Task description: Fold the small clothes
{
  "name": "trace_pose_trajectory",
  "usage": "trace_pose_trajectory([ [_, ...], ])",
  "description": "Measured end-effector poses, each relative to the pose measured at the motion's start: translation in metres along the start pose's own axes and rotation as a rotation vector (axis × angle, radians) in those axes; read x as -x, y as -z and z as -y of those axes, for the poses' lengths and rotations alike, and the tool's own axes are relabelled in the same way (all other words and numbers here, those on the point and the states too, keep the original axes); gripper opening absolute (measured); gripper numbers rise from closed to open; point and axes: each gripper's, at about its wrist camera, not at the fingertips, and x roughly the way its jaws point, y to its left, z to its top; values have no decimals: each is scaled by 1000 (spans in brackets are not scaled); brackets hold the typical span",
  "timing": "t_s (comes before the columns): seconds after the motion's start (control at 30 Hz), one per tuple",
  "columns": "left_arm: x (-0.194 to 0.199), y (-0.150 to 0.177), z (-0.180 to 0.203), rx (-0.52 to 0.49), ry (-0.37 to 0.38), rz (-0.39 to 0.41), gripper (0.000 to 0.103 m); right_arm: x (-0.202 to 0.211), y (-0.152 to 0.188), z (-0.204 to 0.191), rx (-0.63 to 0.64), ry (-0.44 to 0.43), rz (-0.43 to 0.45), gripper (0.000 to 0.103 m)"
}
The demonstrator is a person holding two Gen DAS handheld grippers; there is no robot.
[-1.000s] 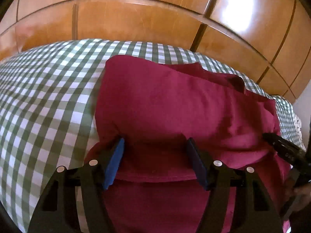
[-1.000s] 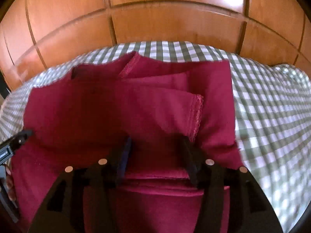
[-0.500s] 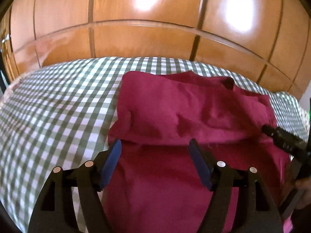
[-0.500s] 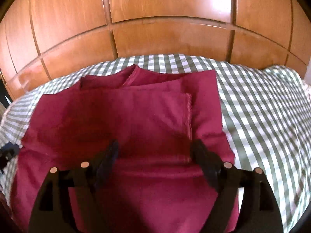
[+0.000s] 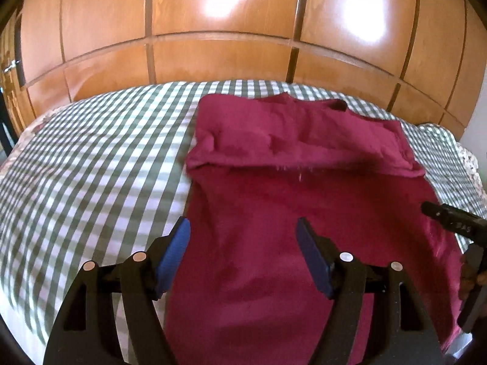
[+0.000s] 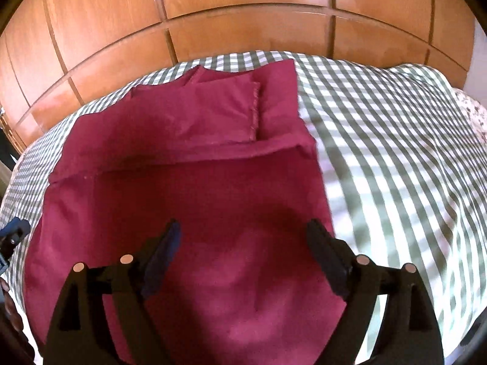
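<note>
A dark red garment [image 5: 274, 200] [image 6: 194, 188] lies flat on a green and white checked bedcover [image 5: 91, 164] [image 6: 389, 140]. Its far part is folded back toward me, and a hemmed sleeve edge [image 6: 254, 112] lies on top of that fold. My left gripper [image 5: 243, 237] hovers open over the garment's near left part, with nothing between its blue pads. My right gripper [image 6: 243, 237] hangs over the near right part, its jaws still opening and empty. The right gripper's tip [image 5: 447, 219] shows at the left wrist view's right edge. The left gripper's tip [image 6: 13, 231] shows at the right wrist view's left edge.
A glossy wooden panelled wardrobe [image 5: 231, 30] [image 6: 243, 9] stands right behind the bed. A flowered sheet edge [image 5: 470, 164] [image 6: 473, 115] peeks out at the bed's right side. Bare bedcover spreads to the left and right of the garment.
Both grippers have let go of the folded edge and drawn back toward me and upward. The fold now rests on the garment. The right jaws have widened.
</note>
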Motion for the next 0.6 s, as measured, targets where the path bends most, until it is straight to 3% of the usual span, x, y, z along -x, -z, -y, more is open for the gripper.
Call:
trace_pose_trajectory([
  [0.2,1,27,-18,30,-6,-73,71,18,23,16,20,48,-15,88],
  [0.37,13,46,-29,43,-2,-107,71,23,42,33,-19,28,-55,88],
  [0.6,37,72,-45,33,-16,-132,71,40,65,36,26,-13,-85,90],
])
